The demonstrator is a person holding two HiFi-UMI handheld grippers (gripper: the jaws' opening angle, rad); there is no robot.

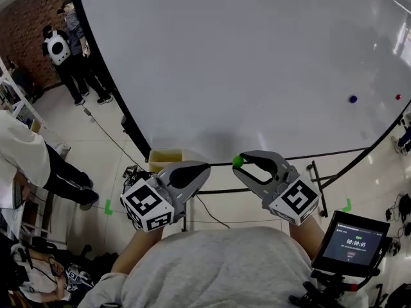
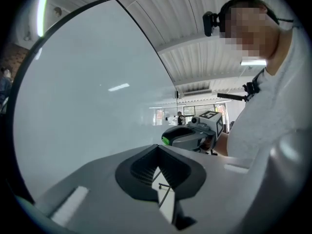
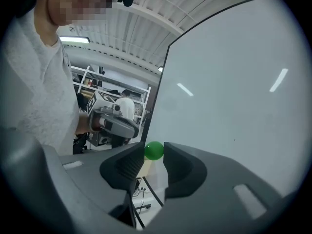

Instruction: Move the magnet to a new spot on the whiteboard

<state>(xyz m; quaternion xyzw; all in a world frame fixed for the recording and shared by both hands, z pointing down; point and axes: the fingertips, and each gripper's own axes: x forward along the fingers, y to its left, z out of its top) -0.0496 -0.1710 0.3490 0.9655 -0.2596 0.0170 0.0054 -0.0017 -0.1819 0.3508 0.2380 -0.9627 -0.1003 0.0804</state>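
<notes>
Carrying the green magnet [image 1: 237,162] pinched at the very tips of the right gripper [image 3: 154,155], jaws set fairly wide with a pad against each side of it. In the head view it sits low, near the bottom edge of the whiteboard [image 1: 244,63], and looks to be off the surface, though contact can't be ruled out. Left gripper [image 2: 157,151] has its jaws together with nothing between, held idle beside the right one.

To do this step well: the hold is right out at the tips, so keep the squeeze steady, turn the tips to face the board, pick a bare patch well apart from the blue magnet [image 1: 352,99] and red magnet [image 1: 397,97] on the right, press it flat, and only then let go.

The magnet reads as a small round ball, with no long axis to call. Its flat sticking side isn't visible, so I can't tell which way it faces. The jaws themselves point toward the person's left, roughly along the board's lower edge.
</notes>
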